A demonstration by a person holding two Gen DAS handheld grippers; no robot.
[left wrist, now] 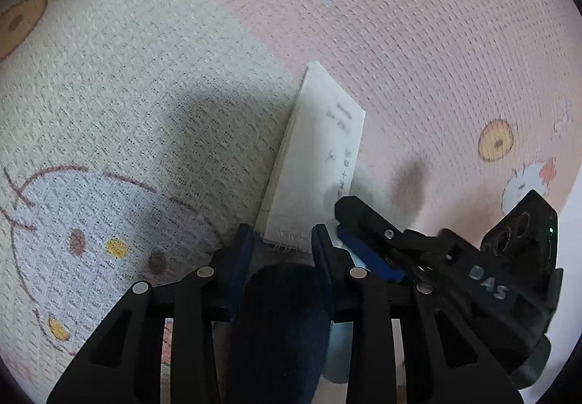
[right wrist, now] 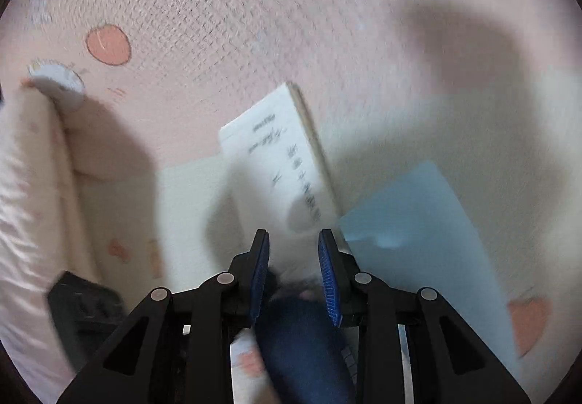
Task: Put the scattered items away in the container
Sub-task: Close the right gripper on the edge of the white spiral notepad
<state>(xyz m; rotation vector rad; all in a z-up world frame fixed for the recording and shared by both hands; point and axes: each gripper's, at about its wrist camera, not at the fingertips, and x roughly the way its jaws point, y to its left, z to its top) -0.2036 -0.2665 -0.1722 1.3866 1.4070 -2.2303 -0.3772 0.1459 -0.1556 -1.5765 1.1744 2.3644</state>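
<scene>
Nearest, in the left wrist view: left gripper (left wrist: 282,240) partly parted, blue pads flanking the near short end of a white paperback book (left wrist: 313,163); firm contact not clear, so counted as not yet clamped. Just right, the right gripper (left wrist: 343,222) reaching in, finger on the book's edge. In its own blurred view, right gripper (right wrist: 294,251) narrowly parted around the book (right wrist: 280,163); grasp impossible to confirm. Probably light, fairly stiff yet bendable, smooth cover likely slippery; best taken across the spine or near short end. Resting raised off the patterned quilt (left wrist: 145,76). Beyond, pale blue sheet (right wrist: 418,222). No container visible.
</scene>
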